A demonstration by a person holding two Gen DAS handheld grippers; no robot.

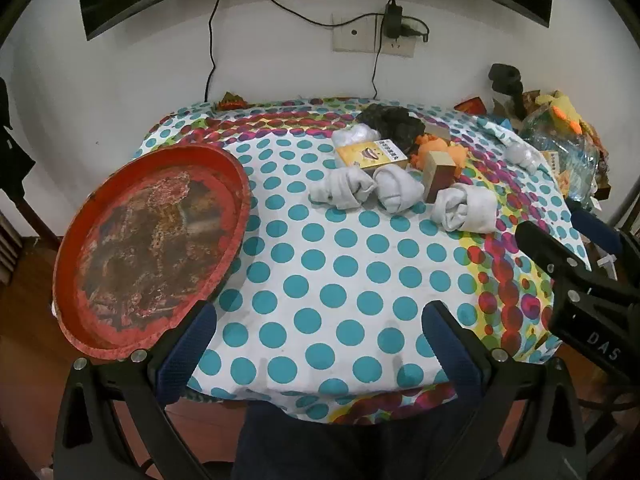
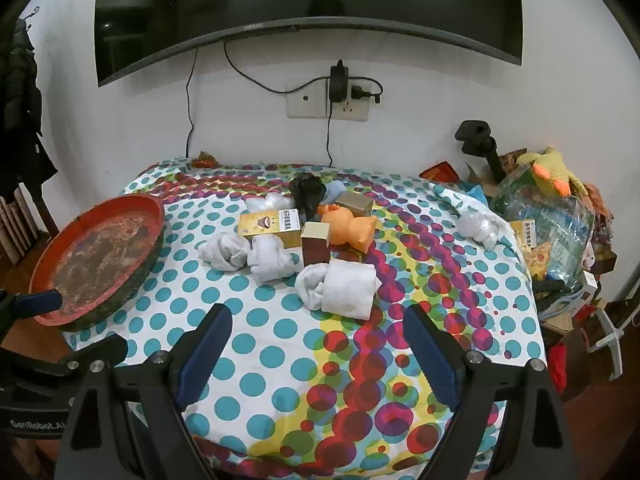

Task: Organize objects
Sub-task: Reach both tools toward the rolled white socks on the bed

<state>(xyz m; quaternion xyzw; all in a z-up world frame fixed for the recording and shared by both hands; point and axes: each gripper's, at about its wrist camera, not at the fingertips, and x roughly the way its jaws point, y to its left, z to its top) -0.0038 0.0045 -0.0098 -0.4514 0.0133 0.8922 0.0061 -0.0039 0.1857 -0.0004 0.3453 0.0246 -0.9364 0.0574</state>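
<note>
rolled socks [image 2: 344, 286]: three white bundles bunched mid-table on the dotted cloth [image 2: 280, 344], nearest one just ahead of the right gripper
yellow box [image 2: 272, 226]: lying flat behind the socks, touching two of them
wooden block [image 2: 315, 242]: upright between socks and orange toy [image 2: 350, 228]
dark bundle [image 2: 307, 192]: at the back of the pile
fourth sock [image 2: 478, 226]: apart, near the right edge beside the clutter heap [image 2: 548, 208]
red tray [image 1: 152, 240]: on the left edge, tilted, overhanging
left gripper [image 1: 320, 354]: jaws spread wide, empty, over bare cloth beside the tray
right gripper [image 2: 318, 354]: jaws wide apart, empty, nothing blocking the way to the socks
</note>
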